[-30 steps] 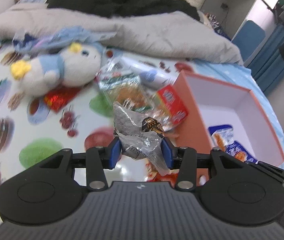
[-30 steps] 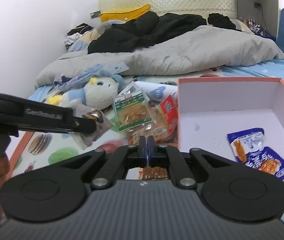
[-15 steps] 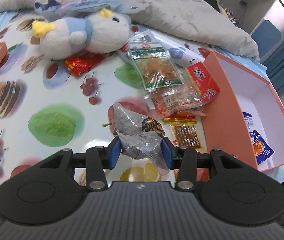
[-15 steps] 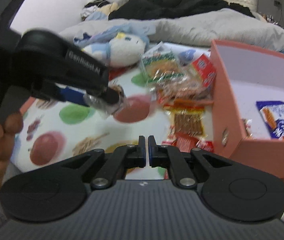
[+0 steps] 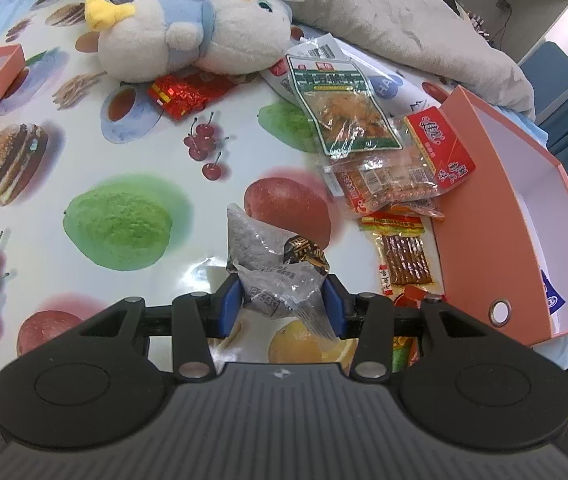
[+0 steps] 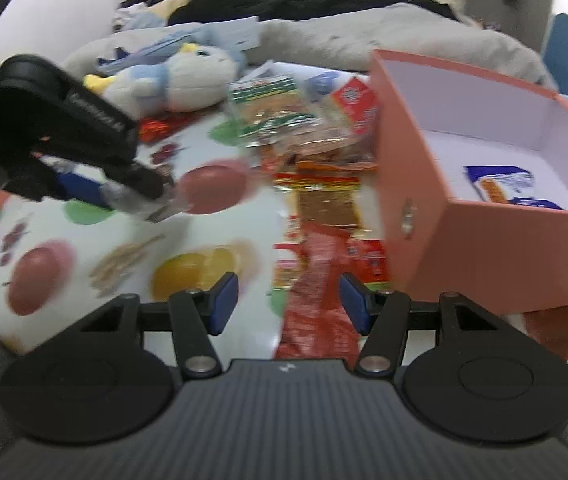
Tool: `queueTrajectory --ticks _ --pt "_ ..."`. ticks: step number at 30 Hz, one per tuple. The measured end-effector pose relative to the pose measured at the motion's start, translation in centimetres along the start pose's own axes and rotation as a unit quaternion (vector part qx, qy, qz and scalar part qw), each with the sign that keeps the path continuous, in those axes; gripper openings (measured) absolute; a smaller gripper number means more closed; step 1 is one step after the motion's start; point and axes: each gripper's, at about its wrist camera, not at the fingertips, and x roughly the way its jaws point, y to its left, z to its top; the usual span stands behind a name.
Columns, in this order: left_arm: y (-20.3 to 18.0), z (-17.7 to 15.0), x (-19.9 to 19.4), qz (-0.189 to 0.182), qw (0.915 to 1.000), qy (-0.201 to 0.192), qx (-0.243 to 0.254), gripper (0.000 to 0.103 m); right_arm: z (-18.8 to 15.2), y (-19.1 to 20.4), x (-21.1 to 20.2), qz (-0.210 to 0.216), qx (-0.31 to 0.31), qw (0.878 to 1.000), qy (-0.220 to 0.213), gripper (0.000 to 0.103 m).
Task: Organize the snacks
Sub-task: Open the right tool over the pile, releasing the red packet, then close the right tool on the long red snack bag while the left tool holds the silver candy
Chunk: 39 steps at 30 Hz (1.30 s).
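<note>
The right gripper (image 6: 289,300) hung over the fruit-printed tablecloth (image 6: 124,264), its blue-padded jaws opening with nothing pressed between them. Just beyond its fingertips lay a crumpled red snack packet (image 6: 316,312). Ahead and to its right stood an open salmon-pink cardboard box (image 6: 484,236) holding a blue snack bag (image 6: 500,184). To its left, the left gripper (image 6: 140,196) gripped a clear plastic-wrapped snack (image 6: 136,202).

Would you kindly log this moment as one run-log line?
left gripper: shut on crinkly grey plastic snack packet | right gripper: jaws opening, nothing gripped, over red foil packet | orange cardboard box: blue packet inside
</note>
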Motion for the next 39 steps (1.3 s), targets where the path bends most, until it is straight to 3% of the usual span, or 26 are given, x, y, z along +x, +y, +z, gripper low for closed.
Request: queueTrajectory --ticks 8,12,16,19,24,29,39 --pt "-0.4 -0.5 0.5 -0.003 0.9999 0.009 0.008 0.05 -0.4 -1.2 2.4 -0.042 0.025 0.999 0.024 0.058" --pt "-0.6 -0.7 0.6 -0.007 0.9999 0.011 0.009 0.05 -0.6 -1.8 3.1 -0.011 0.048 0.998 0.035 0.059" --pt "-0.9 -0.9 0.5 -0.007 0.9998 0.014 0.015 0.05 -0.9 -1.9 3.6 0.007 0.06 0.997 0.05 0.085" --pt "-1.1 -1.0 0.4 -0.007 0.9997 0.014 0.017 0.05 -1.0 -2.2 4.0 0.004 0.074 0.996 0.057 0.085" --pt "-1.3 -1.2 0.4 -0.007 0.9997 0.014 0.019 0.05 -1.0 -2.7 3.9 0.008 0.081 0.996 0.043 0.08" --pt "-1.5 -1.4 0.2 -0.008 0.9997 0.012 0.022 0.05 -0.8 -2.8 4.0 0.008 0.075 0.996 0.049 0.056" --pt "-2.5 -1.4 -1.1 -0.013 0.9995 0.004 0.029 0.05 0.2 -2.5 2.6 0.018 0.057 0.997 0.051 0.054"
